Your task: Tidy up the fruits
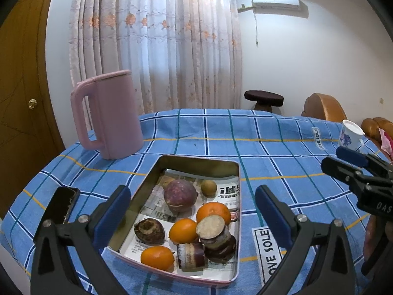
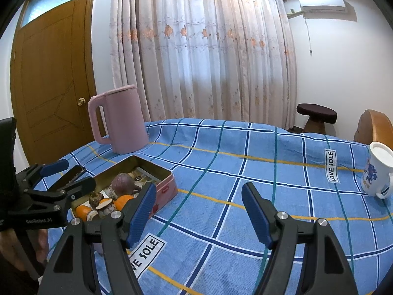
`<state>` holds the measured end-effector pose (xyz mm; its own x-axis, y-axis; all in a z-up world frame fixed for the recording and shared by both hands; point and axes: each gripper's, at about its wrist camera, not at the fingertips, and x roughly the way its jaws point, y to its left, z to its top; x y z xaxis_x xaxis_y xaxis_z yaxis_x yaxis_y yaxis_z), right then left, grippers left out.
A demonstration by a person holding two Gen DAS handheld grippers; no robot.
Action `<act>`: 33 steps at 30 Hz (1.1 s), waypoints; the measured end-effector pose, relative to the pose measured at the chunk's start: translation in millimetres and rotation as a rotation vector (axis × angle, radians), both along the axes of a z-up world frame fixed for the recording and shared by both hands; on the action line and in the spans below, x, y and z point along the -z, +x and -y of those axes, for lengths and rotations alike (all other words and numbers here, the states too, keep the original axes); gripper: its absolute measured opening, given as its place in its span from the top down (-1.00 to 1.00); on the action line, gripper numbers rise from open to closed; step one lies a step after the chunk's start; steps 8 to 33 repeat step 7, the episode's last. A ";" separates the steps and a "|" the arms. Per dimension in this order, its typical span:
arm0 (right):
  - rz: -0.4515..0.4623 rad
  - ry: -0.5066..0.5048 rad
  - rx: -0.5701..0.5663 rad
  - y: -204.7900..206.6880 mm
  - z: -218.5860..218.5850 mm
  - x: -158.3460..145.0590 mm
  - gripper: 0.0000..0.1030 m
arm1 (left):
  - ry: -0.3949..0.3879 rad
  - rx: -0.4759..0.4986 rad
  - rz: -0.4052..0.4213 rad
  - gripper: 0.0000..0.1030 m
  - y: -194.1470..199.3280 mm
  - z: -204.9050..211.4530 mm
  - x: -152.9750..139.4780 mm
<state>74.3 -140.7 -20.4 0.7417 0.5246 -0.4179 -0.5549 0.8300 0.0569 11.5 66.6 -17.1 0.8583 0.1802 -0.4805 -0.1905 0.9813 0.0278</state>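
Left wrist view: left gripper (image 1: 192, 211) hovering, fingers spread wide, empty, over the tin (image 1: 235, 172), whose long axis is running away from camera. Oranges (image 1: 213, 212), cut purple pieces (image 1: 216, 233) sitting inside on newspaper. Pink jug (image 1: 110, 115) standing beyond-left; phone (image 1: 61, 204) lying left.

Right wrist view: right gripper (image 2: 199, 211) hanging open over bare blue checked cloth (image 2: 245, 172); tin lying left, mug (image 2: 377, 169) nearing the right edge.

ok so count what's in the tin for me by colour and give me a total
Orange fruits: 3
Purple-skinned root: 1
Small tan round fruit: 1
Dark brown pieces: 3, one by itself, one cut cylinder, one stack at the tin's right, whose piece count I can't tell
Total: 8
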 end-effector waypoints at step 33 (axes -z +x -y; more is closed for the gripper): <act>-0.002 -0.041 0.042 2.2 9.2 4.0 -0.42 | 0.003 0.011 0.009 -1.00 -2.3 3.0 -0.1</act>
